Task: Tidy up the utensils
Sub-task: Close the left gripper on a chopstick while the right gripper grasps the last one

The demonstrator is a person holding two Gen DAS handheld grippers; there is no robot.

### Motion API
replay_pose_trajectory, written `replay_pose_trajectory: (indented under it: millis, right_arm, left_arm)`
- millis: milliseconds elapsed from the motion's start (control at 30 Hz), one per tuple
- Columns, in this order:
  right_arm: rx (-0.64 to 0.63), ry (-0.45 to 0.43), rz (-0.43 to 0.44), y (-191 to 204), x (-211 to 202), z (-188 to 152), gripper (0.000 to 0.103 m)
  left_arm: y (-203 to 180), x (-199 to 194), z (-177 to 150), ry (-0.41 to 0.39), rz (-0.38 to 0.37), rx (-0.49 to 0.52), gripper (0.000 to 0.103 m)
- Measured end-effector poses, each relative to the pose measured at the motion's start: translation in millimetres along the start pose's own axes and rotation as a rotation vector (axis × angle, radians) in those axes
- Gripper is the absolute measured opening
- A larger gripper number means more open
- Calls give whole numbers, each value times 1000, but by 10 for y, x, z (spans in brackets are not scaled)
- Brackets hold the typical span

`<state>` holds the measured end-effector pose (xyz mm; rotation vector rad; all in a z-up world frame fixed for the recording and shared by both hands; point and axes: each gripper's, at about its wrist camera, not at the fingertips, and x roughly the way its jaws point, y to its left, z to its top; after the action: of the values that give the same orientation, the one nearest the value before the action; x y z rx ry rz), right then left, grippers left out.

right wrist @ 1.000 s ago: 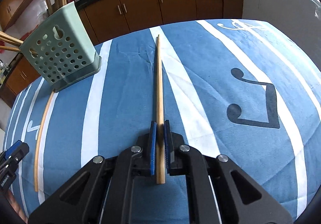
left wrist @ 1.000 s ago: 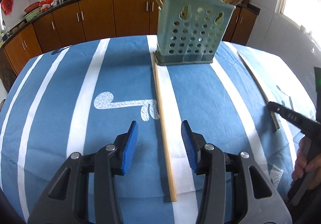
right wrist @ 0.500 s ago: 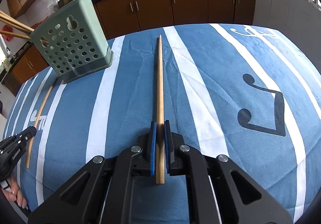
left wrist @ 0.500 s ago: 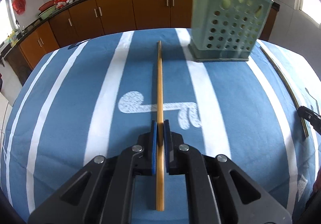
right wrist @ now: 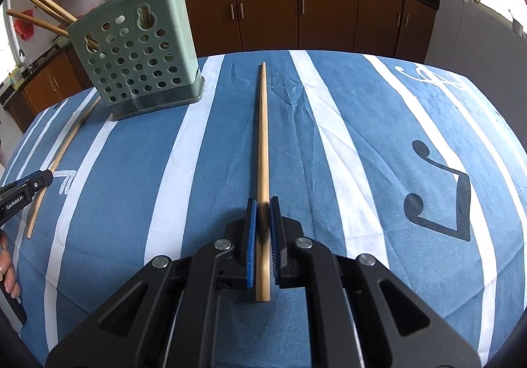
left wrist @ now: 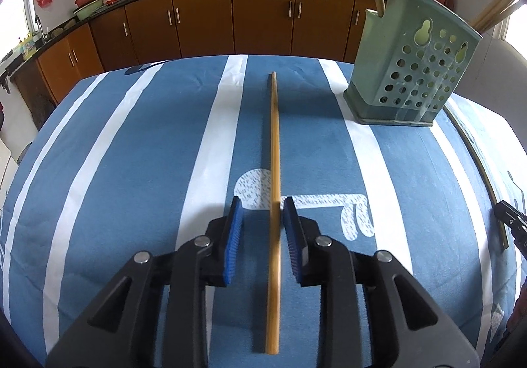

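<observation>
Striped blue tablecloth (left wrist: 131, 170), long tan chopstick (left wrist: 274, 144)

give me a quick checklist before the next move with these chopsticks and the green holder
1. Right gripper clamped on its chopstick: ok, pads shut against the stick.
2. Left gripper holding its chopstick: not ok, the jaws are opening, with a gap on the left pad's side and the stick blurred.
3. Green holder upright on the tablecloth: ok, standing flat with several chopsticks already in it.
4. Room in the holder for more: cannot tell, its top opening is not seen from above.
5. The two grippers apart: ok, each shows only at the edge of the other's view.
6. Left chopstick lifted off the cloth: cannot tell.
</observation>
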<state>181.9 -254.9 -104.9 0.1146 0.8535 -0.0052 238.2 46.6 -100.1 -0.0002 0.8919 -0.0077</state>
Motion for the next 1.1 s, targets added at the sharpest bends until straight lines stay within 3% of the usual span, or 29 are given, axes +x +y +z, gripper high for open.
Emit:
replay_pose_trajectory:
  millis: [1100]
  right_arm:
    - [6, -1, -1, -7, 5, 5, 11]
  left_arm:
    - [50, 9, 14, -1, -31, -25, 28]
